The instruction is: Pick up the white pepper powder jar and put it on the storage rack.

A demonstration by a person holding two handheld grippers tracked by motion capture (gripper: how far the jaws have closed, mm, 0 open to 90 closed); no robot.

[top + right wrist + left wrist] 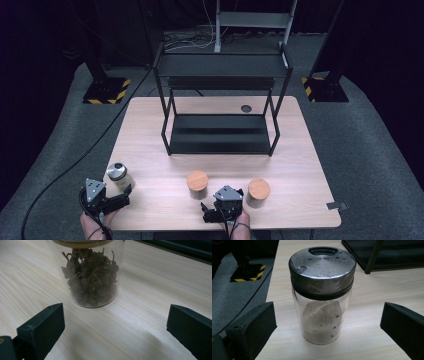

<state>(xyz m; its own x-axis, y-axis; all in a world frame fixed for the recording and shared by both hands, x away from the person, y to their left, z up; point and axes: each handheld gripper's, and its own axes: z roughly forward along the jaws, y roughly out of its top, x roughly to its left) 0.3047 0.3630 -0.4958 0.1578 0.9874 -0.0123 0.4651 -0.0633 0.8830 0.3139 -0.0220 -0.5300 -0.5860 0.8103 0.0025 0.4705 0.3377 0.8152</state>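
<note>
A glass jar (322, 312) with a dark metal lid, part full of pale powder, stands upright near the table's front left corner (116, 173). My left gripper (328, 315) is open around it, with wide gaps on both sides; from above, the left gripper (125, 196) sits just in front of the jar. A wooden-lidded jar (92, 277) of dried brown pieces stands just ahead of my open right gripper (115, 315), a little left of its centre line. From above this jar (197, 183) is up-left of the right gripper (220, 199).
A second wooden-lidded jar (258, 191) stands to the right of the right gripper. A black two-tier metal rack (220, 132) takes up the table's far middle. Bare wood lies between the rack and the jars. The table's front edge (280, 226) is close to both hands.
</note>
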